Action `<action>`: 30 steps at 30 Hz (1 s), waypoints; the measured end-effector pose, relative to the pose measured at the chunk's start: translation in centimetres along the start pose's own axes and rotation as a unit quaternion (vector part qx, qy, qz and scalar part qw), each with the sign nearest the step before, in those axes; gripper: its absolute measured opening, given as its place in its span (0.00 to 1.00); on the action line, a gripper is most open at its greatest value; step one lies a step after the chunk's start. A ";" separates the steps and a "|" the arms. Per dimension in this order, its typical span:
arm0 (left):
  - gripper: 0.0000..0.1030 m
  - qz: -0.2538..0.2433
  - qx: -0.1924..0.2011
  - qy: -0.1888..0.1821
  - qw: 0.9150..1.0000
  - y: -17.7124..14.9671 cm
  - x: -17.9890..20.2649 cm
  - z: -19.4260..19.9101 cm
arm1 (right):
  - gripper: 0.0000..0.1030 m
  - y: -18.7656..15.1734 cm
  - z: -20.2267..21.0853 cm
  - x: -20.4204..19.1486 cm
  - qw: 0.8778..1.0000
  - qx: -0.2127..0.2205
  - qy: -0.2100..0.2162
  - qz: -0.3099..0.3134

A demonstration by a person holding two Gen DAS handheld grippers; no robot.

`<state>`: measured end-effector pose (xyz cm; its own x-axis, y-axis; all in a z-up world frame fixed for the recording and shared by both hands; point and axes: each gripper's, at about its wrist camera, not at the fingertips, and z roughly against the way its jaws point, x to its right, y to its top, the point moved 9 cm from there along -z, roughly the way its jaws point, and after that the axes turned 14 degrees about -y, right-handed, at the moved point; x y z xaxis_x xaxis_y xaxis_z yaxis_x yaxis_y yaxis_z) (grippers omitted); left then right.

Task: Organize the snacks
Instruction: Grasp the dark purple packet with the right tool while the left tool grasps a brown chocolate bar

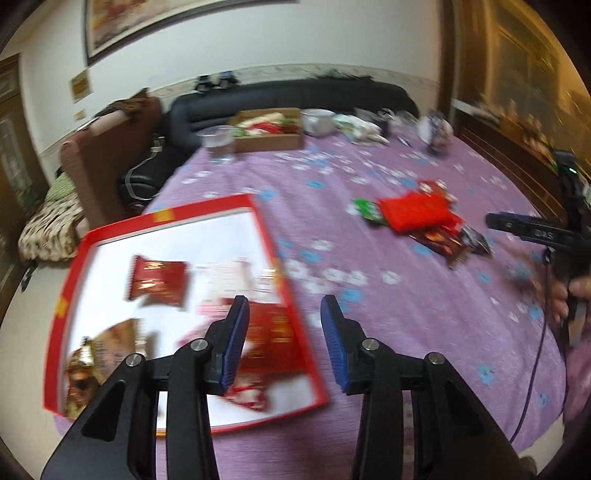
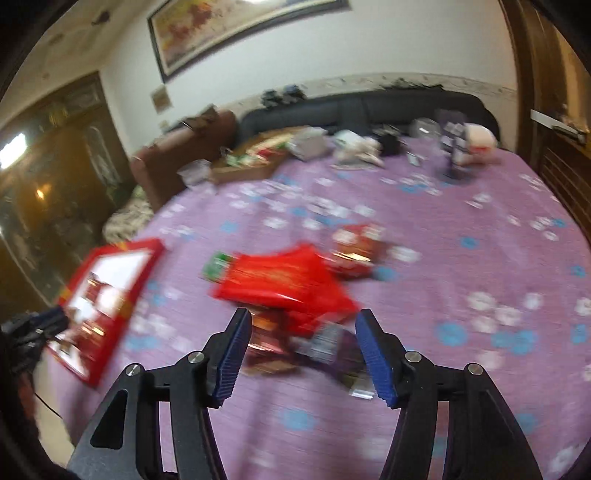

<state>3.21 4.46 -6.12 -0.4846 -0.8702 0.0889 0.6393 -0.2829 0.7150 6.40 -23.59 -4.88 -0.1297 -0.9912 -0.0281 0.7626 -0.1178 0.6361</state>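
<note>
Several packets were already seen inside the red-rimmed tray (image 1: pixel 255 212), above whose near edge the left gripper (image 1: pixel 284 332) was held, jaws parted and empty. To the right of the tray, a loose pile of snacks (image 2: pixel 291 284) was left unsorted on the purple tablecloth (image 2: pixel 461 369). Over the pile's near edge the right gripper (image 2: pixel 304 349) was poised, jaws wide with nothing gripped.

A home living room: a dark sofa (image 1: pixel 295 96) along the wall, a framed painting (image 2: pixel 236 29) above it, a brown armchair (image 1: pixel 110 155), and a desk under a flowered purple cloth (image 1: pixel 406 295).
</note>
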 end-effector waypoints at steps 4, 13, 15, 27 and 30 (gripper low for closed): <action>0.37 -0.013 -0.030 -0.034 0.999 -0.3 2.7 -1.5 | 0.60 -1.2 -1.6 0.7 0.999 -0.026 -0.009 0.045; 0.47 -0.010 -0.058 -0.032 0.998 -0.7 3.1 -2.8 | 0.56 -2.1 -4.7 -2.4 0.991 -0.027 -0.026 0.131; 0.47 -0.011 -0.062 -0.037 0.997 -0.5 3.5 -3.2 | 0.46 -2.2 -4.8 -2.2 0.991 -0.031 -0.021 0.125; 0.47 0.009 -0.094 -0.097 0.991 3.6 10.3 -7.8 | 0.43 -1.3 -4.5 1.9 0.998 -0.049 -0.017 0.034; 0.47 0.032 -0.108 -0.102 0.988 4.4 12.0 -10.0 | 0.43 -1.2 -5.1 3.5 0.998 -0.058 -0.036 0.003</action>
<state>6.19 -11.27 -8.89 -0.5351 -0.7957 0.2838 0.7747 -0.3282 0.5405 8.25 -27.25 -9.71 -0.1659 -0.9856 0.0335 0.8310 -0.1215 0.5429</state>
